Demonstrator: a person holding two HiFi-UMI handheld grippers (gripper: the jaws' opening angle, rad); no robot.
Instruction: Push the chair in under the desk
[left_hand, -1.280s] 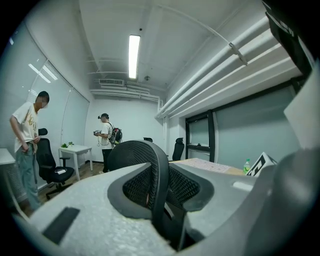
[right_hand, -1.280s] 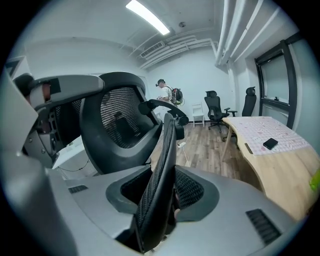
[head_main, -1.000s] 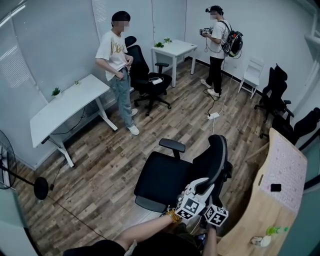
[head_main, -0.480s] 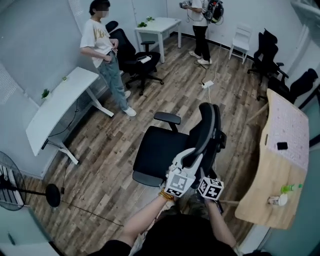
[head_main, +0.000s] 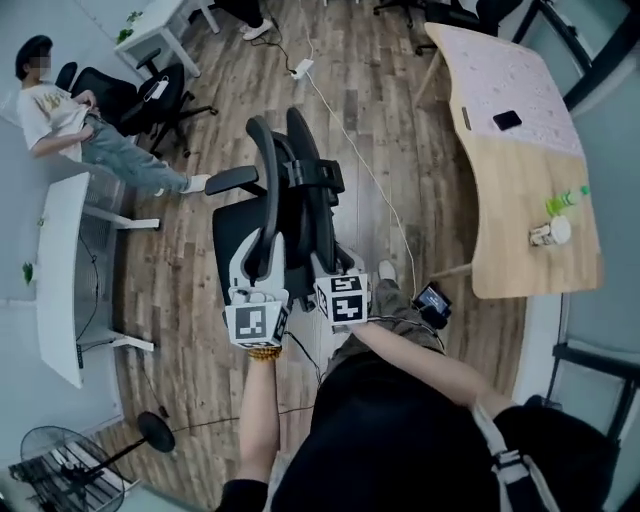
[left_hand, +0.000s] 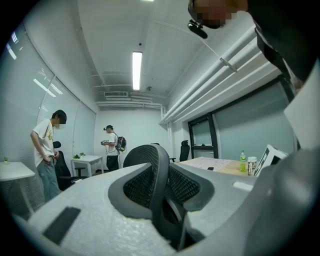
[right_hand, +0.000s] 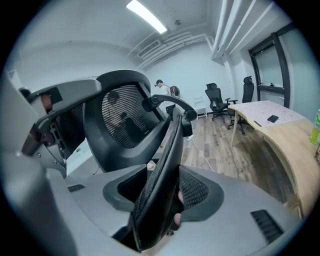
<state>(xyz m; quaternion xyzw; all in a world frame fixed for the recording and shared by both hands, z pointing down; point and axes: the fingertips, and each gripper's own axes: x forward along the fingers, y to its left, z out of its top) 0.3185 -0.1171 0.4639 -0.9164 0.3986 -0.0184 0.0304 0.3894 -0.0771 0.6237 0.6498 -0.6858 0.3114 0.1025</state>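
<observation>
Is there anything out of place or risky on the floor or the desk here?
Nothing is spilled or damaged. A white cable lies loose on the floor between the black chair and the wooden desk; the chair's wheels may catch it.

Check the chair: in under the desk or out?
Out: the chair stands on open floor, apart from the desk, seat turned away from it.
</observation>
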